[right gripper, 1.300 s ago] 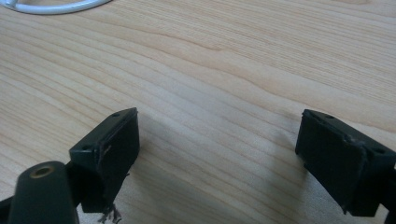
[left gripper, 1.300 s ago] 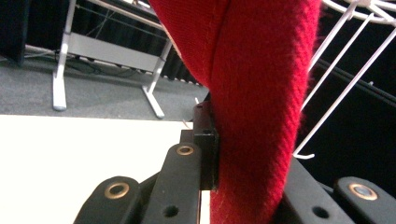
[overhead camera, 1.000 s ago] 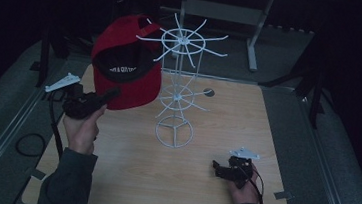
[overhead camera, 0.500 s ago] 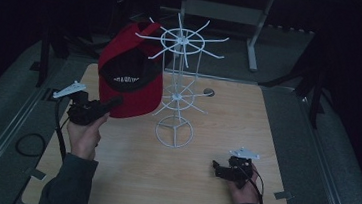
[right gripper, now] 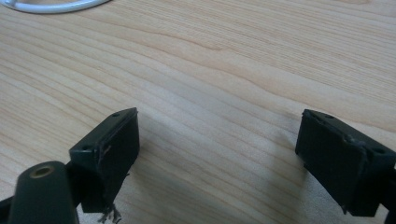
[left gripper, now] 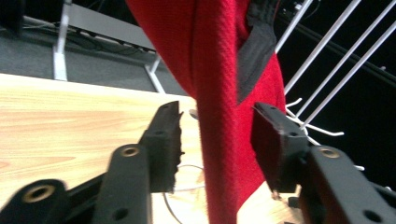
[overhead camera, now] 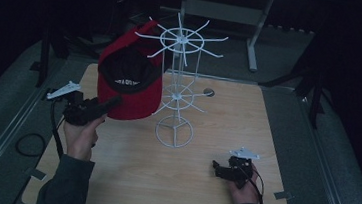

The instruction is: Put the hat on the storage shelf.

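between the left tool's (left gripper: pixel 217 140) jaws hangs the red cap (left gripper: pixel 224 93).

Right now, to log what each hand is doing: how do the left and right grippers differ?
The left gripper is raised off the table with the brim of the red cap between its open jaws, apart from both pads; the right gripper has only bare wooden table between its jaws. The left reaches toward the white wire rack; the right sits low near the table's front edge. Both are open.
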The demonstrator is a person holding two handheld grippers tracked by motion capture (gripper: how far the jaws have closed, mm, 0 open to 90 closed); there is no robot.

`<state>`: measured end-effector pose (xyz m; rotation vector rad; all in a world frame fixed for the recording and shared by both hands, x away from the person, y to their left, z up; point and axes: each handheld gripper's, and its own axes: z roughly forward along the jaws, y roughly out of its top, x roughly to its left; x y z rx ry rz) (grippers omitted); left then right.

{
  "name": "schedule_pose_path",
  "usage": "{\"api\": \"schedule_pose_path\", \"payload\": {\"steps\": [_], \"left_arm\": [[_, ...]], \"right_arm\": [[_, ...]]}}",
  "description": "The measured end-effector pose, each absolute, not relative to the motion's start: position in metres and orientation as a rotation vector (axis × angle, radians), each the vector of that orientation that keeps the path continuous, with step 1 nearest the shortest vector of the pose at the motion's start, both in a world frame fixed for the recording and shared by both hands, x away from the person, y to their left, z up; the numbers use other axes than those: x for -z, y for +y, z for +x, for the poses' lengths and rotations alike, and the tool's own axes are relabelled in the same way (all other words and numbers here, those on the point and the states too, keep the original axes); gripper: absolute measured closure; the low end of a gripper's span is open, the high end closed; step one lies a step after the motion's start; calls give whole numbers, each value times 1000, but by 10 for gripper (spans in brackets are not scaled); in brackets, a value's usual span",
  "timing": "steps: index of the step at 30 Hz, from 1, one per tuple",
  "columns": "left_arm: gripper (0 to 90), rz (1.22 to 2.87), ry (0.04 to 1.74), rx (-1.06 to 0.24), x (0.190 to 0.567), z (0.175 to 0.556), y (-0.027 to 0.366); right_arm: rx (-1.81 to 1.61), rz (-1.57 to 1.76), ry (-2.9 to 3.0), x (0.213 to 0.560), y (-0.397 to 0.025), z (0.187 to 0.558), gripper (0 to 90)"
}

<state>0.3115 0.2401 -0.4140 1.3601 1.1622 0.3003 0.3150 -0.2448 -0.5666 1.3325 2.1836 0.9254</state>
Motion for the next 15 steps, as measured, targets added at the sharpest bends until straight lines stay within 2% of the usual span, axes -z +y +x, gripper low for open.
{"api": "schedule_pose_path", "payload": {"steps": [6,15], "left_arm": [[387,1346,1176,-322,415,309,244],[354,1338,1160,-326,416,302,252]], "right_arm": [[-926,1333,2182,567,-245,315,134],[-926,1332,2182,567,-245,315,134]]}}
